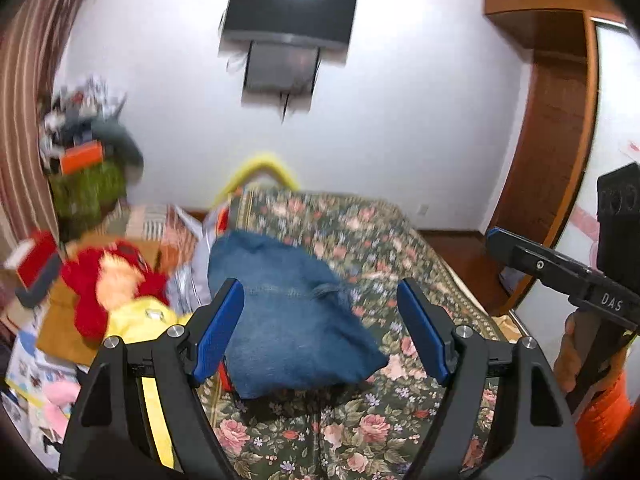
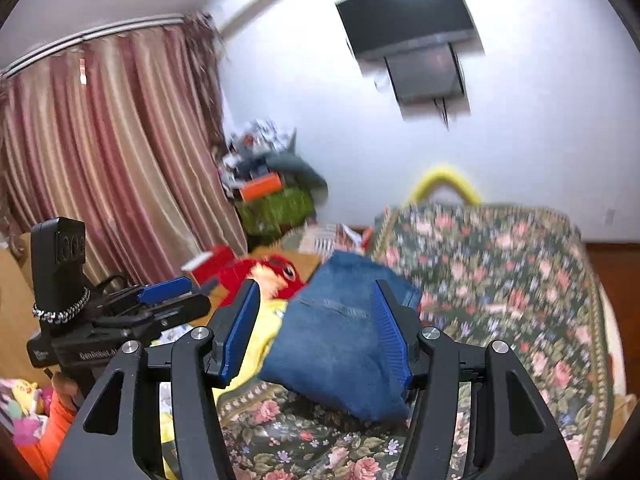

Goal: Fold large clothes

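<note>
A folded pair of blue jeans lies on the floral bedspread, near its left edge. My left gripper hangs above and in front of the jeans, open, with nothing between its blue pads. In the right wrist view the jeans show through the gap of my right gripper, which is also open and holds nothing. Both grippers are clear of the cloth. Each gripper appears at the edge of the other's view, held by a hand in an orange sleeve.
A red plush toy and yellow cloth lie left of the bed among boxes and papers. A cluttered pile stands by the striped curtain. A television hangs on the far wall, and a wooden wardrobe stands at the right.
</note>
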Tool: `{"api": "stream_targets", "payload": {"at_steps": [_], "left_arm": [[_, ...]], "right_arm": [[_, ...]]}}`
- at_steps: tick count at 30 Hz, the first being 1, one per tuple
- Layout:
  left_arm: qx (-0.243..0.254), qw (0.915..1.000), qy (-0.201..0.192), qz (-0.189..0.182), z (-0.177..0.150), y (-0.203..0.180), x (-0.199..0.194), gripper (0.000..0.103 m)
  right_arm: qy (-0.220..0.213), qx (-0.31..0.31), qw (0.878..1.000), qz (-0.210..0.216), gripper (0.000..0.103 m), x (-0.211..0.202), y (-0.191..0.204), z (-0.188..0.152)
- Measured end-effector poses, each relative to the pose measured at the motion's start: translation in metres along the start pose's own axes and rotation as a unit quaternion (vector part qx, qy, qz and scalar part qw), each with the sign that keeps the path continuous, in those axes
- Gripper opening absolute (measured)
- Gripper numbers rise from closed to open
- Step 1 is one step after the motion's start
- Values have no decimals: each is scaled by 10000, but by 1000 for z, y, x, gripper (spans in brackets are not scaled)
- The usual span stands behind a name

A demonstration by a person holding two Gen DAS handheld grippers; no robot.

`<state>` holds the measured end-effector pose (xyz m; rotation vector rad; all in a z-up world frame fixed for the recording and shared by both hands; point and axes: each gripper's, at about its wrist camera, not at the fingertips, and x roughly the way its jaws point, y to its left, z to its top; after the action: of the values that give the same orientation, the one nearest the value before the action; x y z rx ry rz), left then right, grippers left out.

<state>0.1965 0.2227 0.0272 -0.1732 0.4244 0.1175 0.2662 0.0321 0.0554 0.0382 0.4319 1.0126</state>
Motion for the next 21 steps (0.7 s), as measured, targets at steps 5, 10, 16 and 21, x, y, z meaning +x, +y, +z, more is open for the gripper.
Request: {"api": "stream_targets", "payload": {"at_steps": [5, 10, 16, 21], "left_arm": [[270, 9970, -692, 207, -11, -35, -54, 78], [384, 9904, -1262, 405, -33, -59, -98, 78], [330, 9836, -1635, 687, -45, -65, -129, 95], [305, 9808, -1730, 845, -52, -68, -141, 103]], "right_arm": [[-602, -255, 9978, -53, 53, -50, 30, -7], [-961, -379, 9942, -284, 56, -78, 50, -19], [-1145, -465, 9910, -523, 79, -92, 58, -28], [-1175, -491, 9890, -749, 95, -94, 59, -28]]}}
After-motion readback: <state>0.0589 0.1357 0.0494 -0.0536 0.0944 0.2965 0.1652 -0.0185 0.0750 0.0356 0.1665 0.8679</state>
